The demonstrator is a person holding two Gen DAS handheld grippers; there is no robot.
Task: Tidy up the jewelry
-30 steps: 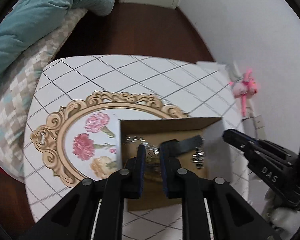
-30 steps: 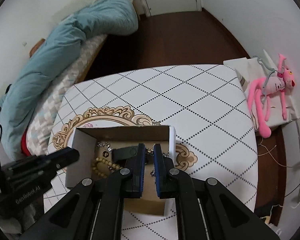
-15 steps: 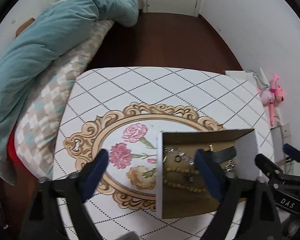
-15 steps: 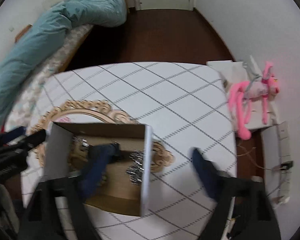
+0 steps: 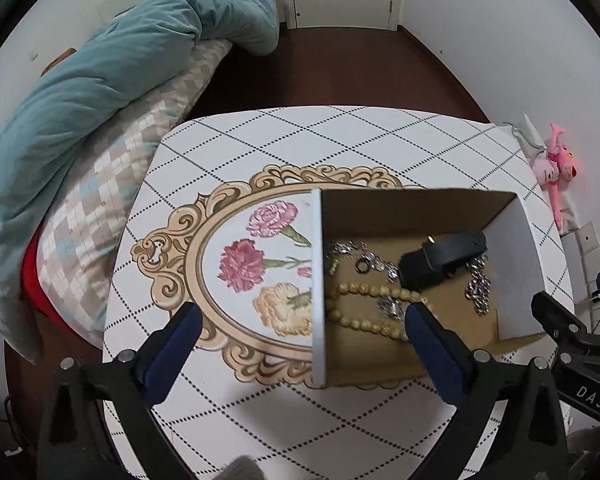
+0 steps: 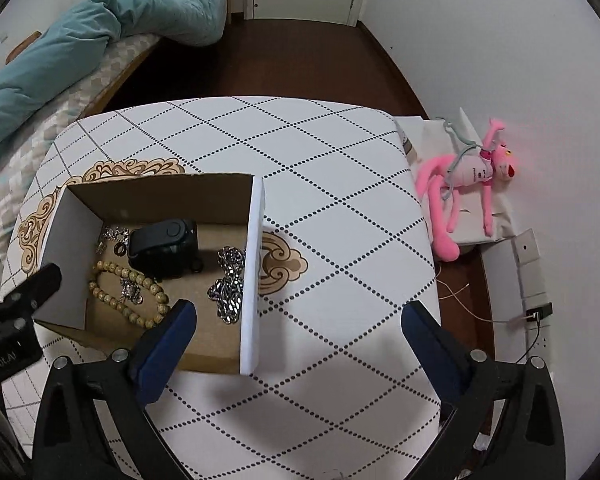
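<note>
A: Where is the jewelry?

B: All in the box (image 5: pixel 416 216), an open cardboard one on the table (image 5: pixel 340 140). A bead bracelet (image 5: pixel 364 322) lies on its floor, toward the near-left part. A silver chain (image 6: pixel 229 288) is heaped against the right wall. Smaller silver pieces (image 5: pixel 354 249) sit near the back-left corner, and a black case (image 6: pixel 164 246) rests in the middle toward the back.

A: And the grippers?

B: Both spread wide, nothing between their fingers. The left gripper (image 5: pixel 300 334) straddles the box's left wall, one finger over the flower print outside, the other above the box floor near the beads. The right gripper (image 6: pixel 298 322) straddles the right wall, its left finger over the box's near edge, its right finger over bare table.

A: Touching anything?

B: Not that I can see; both hang above.

A: Anything else around?

B: A teal duvet (image 5: pixel 100 80) on the bed to the left, and a pink plush (image 6: pixel 468 184) by the wall on the right.
</note>
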